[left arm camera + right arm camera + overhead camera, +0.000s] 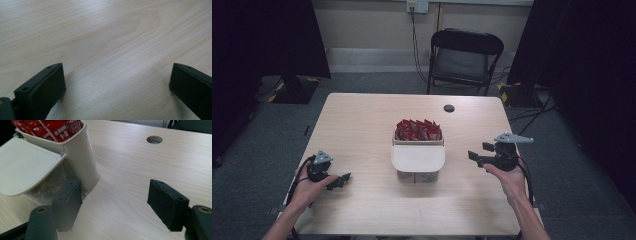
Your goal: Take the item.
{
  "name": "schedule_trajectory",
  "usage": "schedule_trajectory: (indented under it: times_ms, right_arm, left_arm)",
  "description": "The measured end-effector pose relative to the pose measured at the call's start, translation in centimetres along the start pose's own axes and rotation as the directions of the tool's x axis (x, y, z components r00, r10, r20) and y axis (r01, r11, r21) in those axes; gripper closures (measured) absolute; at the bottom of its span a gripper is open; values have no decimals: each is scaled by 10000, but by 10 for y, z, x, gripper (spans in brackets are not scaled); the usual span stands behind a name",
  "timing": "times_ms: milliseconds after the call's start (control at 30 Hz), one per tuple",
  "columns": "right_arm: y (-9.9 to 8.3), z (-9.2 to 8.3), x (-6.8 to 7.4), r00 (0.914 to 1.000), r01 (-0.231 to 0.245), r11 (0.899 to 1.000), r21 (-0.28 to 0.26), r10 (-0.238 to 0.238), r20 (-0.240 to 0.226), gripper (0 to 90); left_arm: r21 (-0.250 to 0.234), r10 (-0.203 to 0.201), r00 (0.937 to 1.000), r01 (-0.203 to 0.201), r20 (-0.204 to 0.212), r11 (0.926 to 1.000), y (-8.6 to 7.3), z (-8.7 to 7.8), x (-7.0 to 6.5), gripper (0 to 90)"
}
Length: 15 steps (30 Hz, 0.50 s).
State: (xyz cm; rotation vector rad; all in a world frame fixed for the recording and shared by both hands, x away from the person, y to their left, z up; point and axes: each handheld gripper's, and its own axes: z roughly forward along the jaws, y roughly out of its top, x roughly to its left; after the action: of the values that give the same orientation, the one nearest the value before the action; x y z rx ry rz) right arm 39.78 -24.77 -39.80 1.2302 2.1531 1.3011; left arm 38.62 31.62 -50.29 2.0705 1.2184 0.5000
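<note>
The high view is dim overall: the room's sides fall into near-black, while the tabletop point(362, 130) is the brightest area, lit evenly from above with a slightly paler patch toward its middle. Shadows there are soft and short, one lying just under the white container point(418, 160). The picture is soft and somewhat grainy, and the tabletop's far edge looks narrower than its near edge. In the left gripper view the wood grain is sharp and brightly lit, with a faint sheen toward the upper right; the near black jaws are slightly blurred and cast diffuse shadows. In the right gripper view the light is even, the near jaws are soft, and the red packets point(53, 128) show mild glare.
</note>
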Motion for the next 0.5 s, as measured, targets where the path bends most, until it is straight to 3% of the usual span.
schedule_trajectory:
  times_ms: [100,500]
  right_arm:
    - [5,2,2,10000,81,9999,-64,-81,-41,291]
    - [20,10,12,9940,276,9985,-464,-323,-1048,441]
  left_arm:
    - [0,0,10000,0,1,10000,0,0,0,0]
    - [-2,0,10000,0,1,10000,0,0,0,0]
